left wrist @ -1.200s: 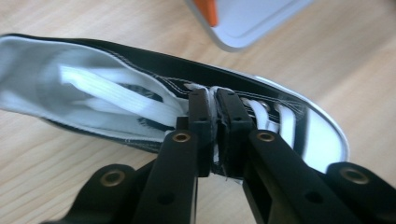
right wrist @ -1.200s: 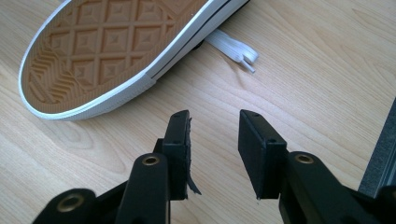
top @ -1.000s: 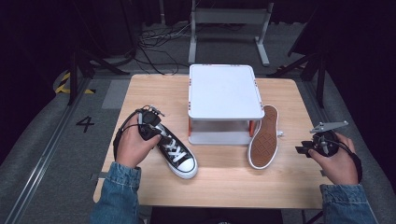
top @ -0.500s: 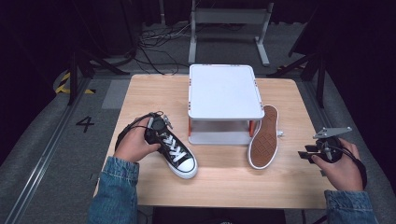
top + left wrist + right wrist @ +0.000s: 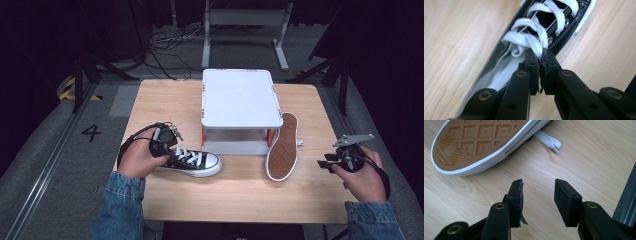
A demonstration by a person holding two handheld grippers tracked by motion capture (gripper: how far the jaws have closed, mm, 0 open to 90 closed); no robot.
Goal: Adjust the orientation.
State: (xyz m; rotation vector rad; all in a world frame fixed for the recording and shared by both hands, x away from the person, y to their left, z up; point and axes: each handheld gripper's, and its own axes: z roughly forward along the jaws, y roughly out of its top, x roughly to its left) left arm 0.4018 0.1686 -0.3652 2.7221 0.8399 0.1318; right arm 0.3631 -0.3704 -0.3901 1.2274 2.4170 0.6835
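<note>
One black canvas sneaker (image 5: 192, 161) now lies turned sideways; left gripper (image 5: 540, 58) pinches its white lace (image 5: 530, 42); right gripper (image 5: 538, 188) hovers agape.

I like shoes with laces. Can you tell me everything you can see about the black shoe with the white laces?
The black shoe is a canvas-looking sneaker with white laces, silver eyelets, a white lining and a white rubber sole and toe cap. It stands upright on its sole on the wooden table, toe toward the person's right, in front of the white stand. The left gripper is closed on the top of its tongue or collar, right by the laces, at the ankle end.
</note>
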